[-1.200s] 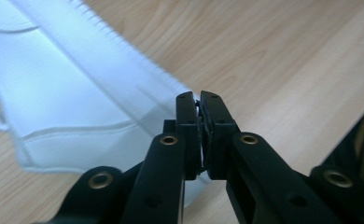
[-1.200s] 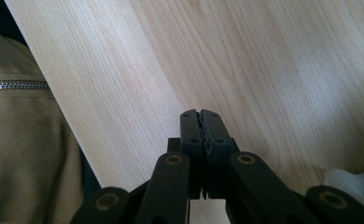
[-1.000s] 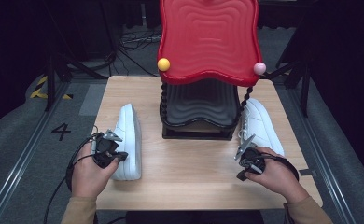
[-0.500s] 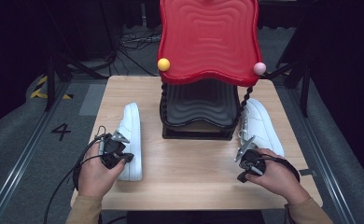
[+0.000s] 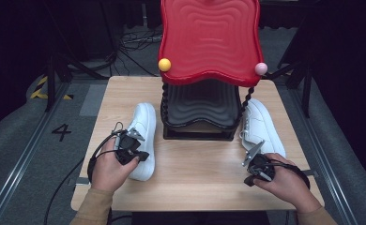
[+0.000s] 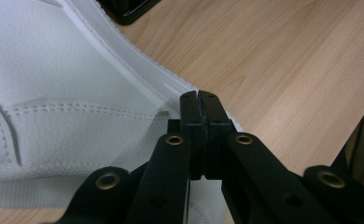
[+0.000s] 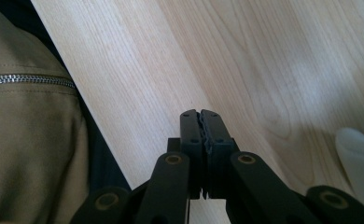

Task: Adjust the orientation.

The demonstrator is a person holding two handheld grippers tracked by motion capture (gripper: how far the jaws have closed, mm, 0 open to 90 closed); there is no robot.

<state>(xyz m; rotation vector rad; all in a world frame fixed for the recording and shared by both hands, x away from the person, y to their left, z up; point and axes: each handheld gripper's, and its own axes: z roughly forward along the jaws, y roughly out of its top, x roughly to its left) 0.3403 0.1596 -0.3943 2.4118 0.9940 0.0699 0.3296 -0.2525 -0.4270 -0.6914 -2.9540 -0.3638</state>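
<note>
From above, a red stand (image 5: 209, 42) fills the top middle of the tabletop (image 5: 195, 168), with a white shoe (image 5: 142, 136) left of it and another shoe (image 5: 261, 129) right. The left tongs (image 5: 136, 157) sit over the left shoe; the right tongs (image 5: 251, 168) sit lower right. In the left gripper view, the left tongs (image 6: 201, 100) are pressed together, empty, over the shoe's (image 6: 54, 84) edge at left. In the right gripper view, the right tongs (image 7: 201, 119) are pressed together, empty, over bare wood (image 7: 245, 60), with a tan sleeve (image 7: 26, 135) at left.

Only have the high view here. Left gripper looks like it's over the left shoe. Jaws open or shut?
Observer: Shut. In the left gripper view the left gripper has its jaws pressed together with nothing between them, tips above the sole edge of the left white sneaker.
Operator: And the right one?
Observer: The right gripper is also shut and empty, over bare wooden table.
Operator: Anything near its tip?
Observer: A white edge, probably the right white sneaker, lies off to one side, apart from the jaws.
</note>
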